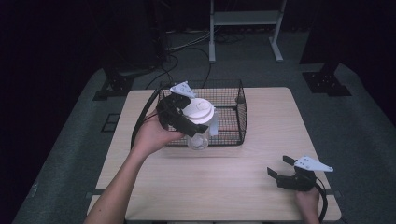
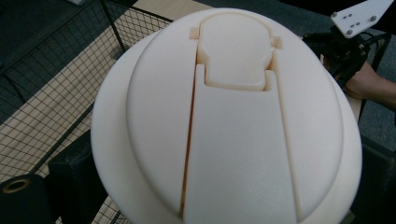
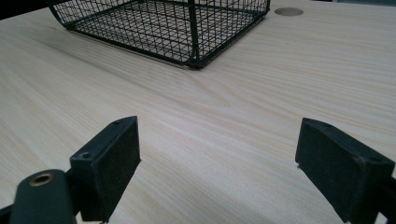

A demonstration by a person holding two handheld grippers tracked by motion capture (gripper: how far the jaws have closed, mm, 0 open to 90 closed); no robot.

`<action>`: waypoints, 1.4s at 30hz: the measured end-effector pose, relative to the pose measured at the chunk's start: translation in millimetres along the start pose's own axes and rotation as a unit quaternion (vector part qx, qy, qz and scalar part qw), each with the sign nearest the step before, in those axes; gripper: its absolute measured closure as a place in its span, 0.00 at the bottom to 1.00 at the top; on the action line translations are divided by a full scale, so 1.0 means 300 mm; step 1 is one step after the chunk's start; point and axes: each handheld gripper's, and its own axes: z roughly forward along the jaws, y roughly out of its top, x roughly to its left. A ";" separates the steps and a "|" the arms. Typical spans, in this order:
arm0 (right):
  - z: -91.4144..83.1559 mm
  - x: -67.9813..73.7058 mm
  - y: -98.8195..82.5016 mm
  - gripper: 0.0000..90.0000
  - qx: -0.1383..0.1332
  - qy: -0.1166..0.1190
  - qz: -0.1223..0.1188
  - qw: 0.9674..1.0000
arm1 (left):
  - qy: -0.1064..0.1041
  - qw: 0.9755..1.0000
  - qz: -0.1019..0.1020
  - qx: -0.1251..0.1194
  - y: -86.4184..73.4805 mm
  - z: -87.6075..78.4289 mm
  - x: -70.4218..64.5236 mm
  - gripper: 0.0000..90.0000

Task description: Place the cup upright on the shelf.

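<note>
High view: left tool grips jug; right tool agape on wooden table.

No readable text, label, brand, number or sign anywhere: none on the white lid, none on the black wire basket, none on the wooden table, none on the grey three-cornered plates.
</note>
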 end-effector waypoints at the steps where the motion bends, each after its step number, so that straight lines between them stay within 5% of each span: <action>1: 0.000 0.000 0.000 0.14 0.000 0.000 0.000 1.000 | 0.000 1.000 0.000 0.000 0.000 0.000 0.000 0.06; 17: 0.000 -0.001 0.000 0.14 0.001 0.001 0.004 1.000 | 0.023 1.000 -0.008 0.008 0.109 -0.026 0.054 0.06; 26: -0.001 -0.002 0.000 0.14 0.001 0.002 0.004 1.000 | 0.044 0.998 -0.022 0.030 0.151 0.004 0.123 0.06; 42: -0.001 -0.003 0.001 0.14 0.000 0.003 0.007 1.000 | 0.065 0.996 -0.056 0.032 0.179 0.068 0.208 0.06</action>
